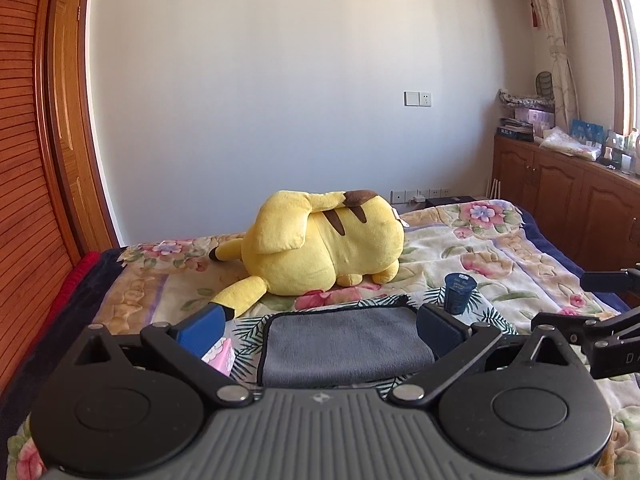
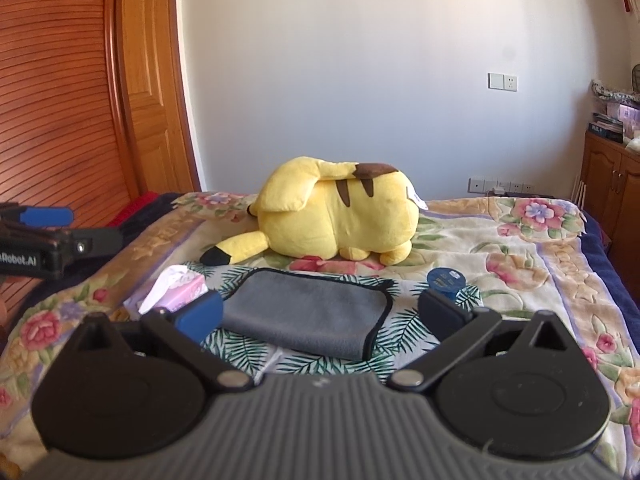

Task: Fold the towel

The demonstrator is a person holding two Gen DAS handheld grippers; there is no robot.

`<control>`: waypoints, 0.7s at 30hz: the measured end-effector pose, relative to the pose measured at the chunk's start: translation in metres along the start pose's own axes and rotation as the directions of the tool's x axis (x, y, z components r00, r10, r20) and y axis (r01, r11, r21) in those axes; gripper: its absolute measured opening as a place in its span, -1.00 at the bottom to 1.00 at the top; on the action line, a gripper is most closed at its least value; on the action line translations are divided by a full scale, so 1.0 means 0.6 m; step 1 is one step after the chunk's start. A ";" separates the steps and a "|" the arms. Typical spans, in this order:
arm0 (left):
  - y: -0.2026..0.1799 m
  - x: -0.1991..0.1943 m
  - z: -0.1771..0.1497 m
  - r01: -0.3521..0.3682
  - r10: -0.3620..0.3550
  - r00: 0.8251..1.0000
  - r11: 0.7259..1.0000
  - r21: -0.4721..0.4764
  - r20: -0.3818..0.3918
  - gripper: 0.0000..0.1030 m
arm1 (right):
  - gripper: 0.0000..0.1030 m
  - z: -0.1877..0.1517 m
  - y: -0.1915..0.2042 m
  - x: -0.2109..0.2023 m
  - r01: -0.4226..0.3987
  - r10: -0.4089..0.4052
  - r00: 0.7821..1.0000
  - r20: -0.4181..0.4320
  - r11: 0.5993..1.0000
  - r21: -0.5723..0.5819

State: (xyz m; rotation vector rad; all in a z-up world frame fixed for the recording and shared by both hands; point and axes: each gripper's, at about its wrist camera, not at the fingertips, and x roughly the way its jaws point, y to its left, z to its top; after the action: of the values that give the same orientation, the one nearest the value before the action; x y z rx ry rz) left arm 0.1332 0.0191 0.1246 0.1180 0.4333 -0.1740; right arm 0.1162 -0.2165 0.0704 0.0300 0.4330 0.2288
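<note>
A grey towel (image 1: pixel 344 344) with a dark hem lies folded flat on the leaf-print cloth on the bed; it also shows in the right wrist view (image 2: pixel 308 312). My left gripper (image 1: pixel 320 330) hovers just in front of it, jaws wide open and empty. My right gripper (image 2: pixel 320 312) is also wide open and empty, hovering in front of the towel. The left gripper shows at the left edge of the right wrist view (image 2: pixel 48 236); the right gripper shows at the right edge of the left wrist view (image 1: pixel 592 320).
A big yellow plush toy (image 1: pixel 324 244) lies behind the towel. A dark blue cup (image 1: pixel 459 292) stands at the towel's right, a pink tissue pack (image 2: pixel 180 290) at its left. A wooden wardrobe (image 1: pixel 28 152) is left, cabinets (image 1: pixel 560 192) right.
</note>
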 end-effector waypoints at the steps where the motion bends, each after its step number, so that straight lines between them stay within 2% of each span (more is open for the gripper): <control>1: -0.001 -0.004 -0.005 -0.005 0.005 1.000 1.000 0.000 -0.002 0.63 | 1.00 -0.003 0.002 -0.006 -0.001 0.001 1.000 0.007 1.000 0.002; 11: -0.023 -0.053 -0.070 -0.031 0.031 1.000 0.999 0.032 -0.003 0.63 | 1.00 -0.038 0.017 -0.050 -0.021 0.021 1.000 0.011 1.000 0.004; 21: -0.046 -0.094 -0.132 -0.006 0.006 1.000 1.000 0.010 -0.008 0.63 | 1.00 -0.095 0.026 -0.081 -0.016 0.016 1.000 -0.007 1.000 0.008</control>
State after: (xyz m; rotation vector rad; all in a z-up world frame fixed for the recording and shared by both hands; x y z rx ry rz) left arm 0.0456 0.0122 0.0750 0.1298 0.4399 -0.1696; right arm 0.0462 -0.2136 0.0401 0.0409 0.4412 0.2429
